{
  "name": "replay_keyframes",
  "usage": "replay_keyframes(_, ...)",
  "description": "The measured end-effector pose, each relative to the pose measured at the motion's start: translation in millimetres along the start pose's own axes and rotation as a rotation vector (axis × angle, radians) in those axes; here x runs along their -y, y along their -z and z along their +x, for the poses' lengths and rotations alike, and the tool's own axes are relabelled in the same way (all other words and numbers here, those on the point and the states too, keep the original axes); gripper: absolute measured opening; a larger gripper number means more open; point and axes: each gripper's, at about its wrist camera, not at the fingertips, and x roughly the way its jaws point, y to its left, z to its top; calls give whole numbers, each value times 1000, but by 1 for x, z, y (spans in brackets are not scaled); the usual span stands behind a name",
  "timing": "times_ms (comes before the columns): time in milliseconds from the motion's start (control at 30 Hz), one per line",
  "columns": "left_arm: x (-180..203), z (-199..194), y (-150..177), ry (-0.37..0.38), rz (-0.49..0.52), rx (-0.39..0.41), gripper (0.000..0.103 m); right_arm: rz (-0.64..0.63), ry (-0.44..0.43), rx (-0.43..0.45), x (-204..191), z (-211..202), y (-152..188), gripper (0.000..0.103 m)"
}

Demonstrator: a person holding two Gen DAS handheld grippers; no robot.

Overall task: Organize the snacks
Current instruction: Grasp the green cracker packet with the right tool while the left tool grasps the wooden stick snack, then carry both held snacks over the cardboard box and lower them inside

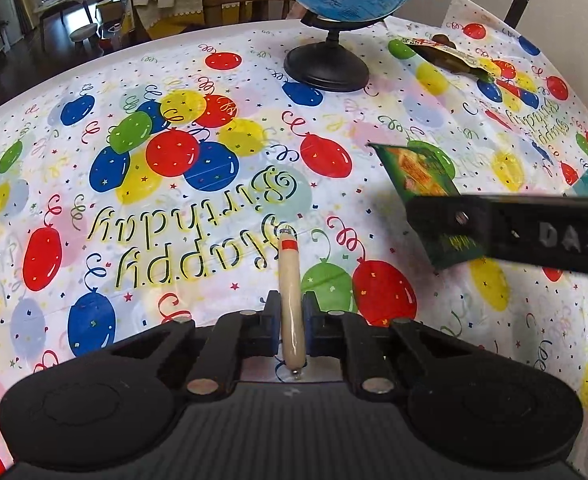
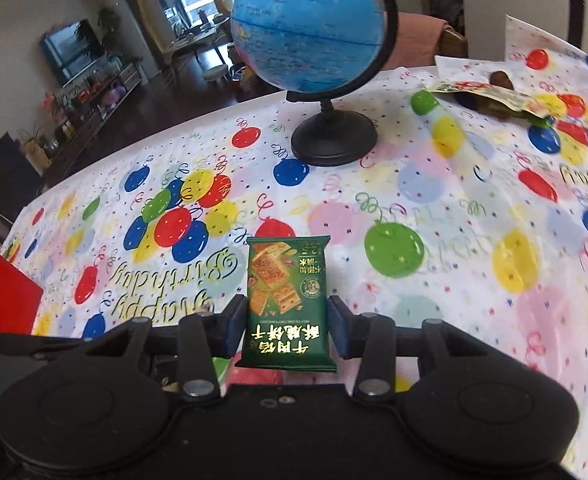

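My left tongs (image 1: 291,322) grip the beige plastic-wrapped sausage stick (image 1: 291,296); my right tongs (image 2: 287,326) clamp the green foil biscuit packet (image 2: 287,300). I carry both level, probably toward the brown snack pouch (image 2: 490,98) right of the blue globe (image 2: 314,28).

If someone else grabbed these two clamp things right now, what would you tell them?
Left gripper: shut on the sausage stick, held above the balloon tablecloth.
Right gripper: shut on the green biscuit packet, also lifted.
Another snack packet lies at the far right, beyond the globe.
Done: both snacks picked up.
Left: set them down together; no container is clearly visible.
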Motion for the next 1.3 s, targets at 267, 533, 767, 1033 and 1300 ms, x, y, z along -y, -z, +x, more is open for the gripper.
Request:
replay_keyframes(267,-13,-19,6,-11,-40,-5,11,82,7,20,2,-27,19,41)
replay_keyframes(533,-26,-60,20,-36,-65,16,11,73,-9,27,-22,-57,33,41)
replay_keyframes(767,-50,-89,39,-70,-130,21,11,10,-31,41,-60,-81,39,41)
replay_keyframes(1033,-89,-139,61,-71,-211,90,11,-67,-52,67,-110,-106,43,41)
replay_keyframes(1300,-138,-194,80,-78,-260,172,11,-150,-84,86,-179,-119,44,41)
